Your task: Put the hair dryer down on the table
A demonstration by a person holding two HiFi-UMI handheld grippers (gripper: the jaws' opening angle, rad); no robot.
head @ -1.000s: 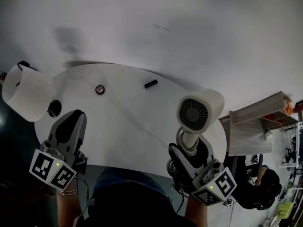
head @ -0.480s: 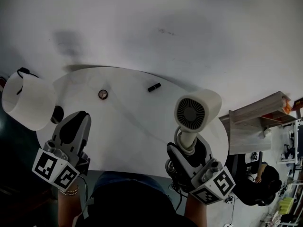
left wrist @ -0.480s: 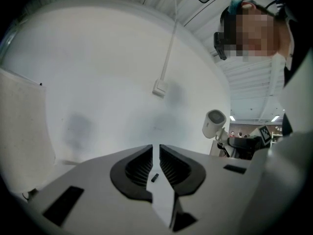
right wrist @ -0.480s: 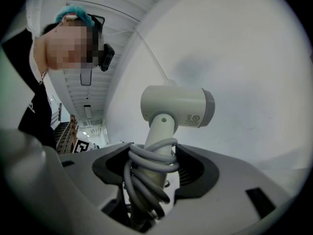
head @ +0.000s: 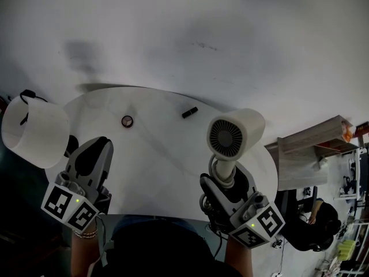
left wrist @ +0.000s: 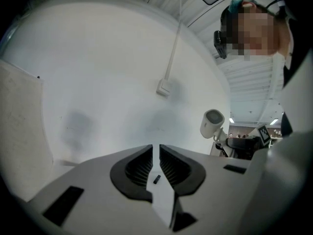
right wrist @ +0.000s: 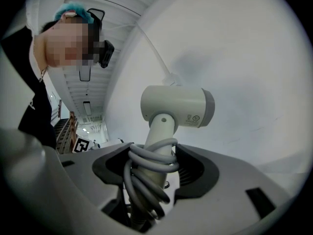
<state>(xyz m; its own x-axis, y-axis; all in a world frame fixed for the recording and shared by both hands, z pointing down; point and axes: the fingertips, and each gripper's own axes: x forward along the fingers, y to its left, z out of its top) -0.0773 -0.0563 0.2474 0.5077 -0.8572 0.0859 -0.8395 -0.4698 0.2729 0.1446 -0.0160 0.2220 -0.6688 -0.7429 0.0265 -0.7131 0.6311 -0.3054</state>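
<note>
Position check: hair dryer (head: 235, 136) is clamped in the right tongs (head: 226, 180), not yet on the desk (head: 161, 154). Pads press on its handle from both sides, over the grey cord (right wrist: 146, 166) coiled round the handle, so the jaws stand wide though they are gripping. Long axis: in the right gripper view the handle rises straight up out of the jaws, with the barrel set crosswise on top. In the head view the round intake grille faces the camera. The dryer hangs over the right-hand part of the round white desk, near its edge; height above the top cannot be read. Left tongs (head: 95, 154) sit at the desk's near left edge, jaws almost together with only a thin slit, nothing between them, well apart from the dryer. Right hand is therefore the only one placed to act. Both tongs point roughly level toward the wall, marker cubes toward the person. Bare desk lies ahead and to the left of the right tongs; a small black piece (head: 189, 112) and a round piece (head: 127, 120) lie further back. Judgement: the put-down turns on lowering and tipping the handle so the dryer's side meets that bare patch before the jaws let go
</note>
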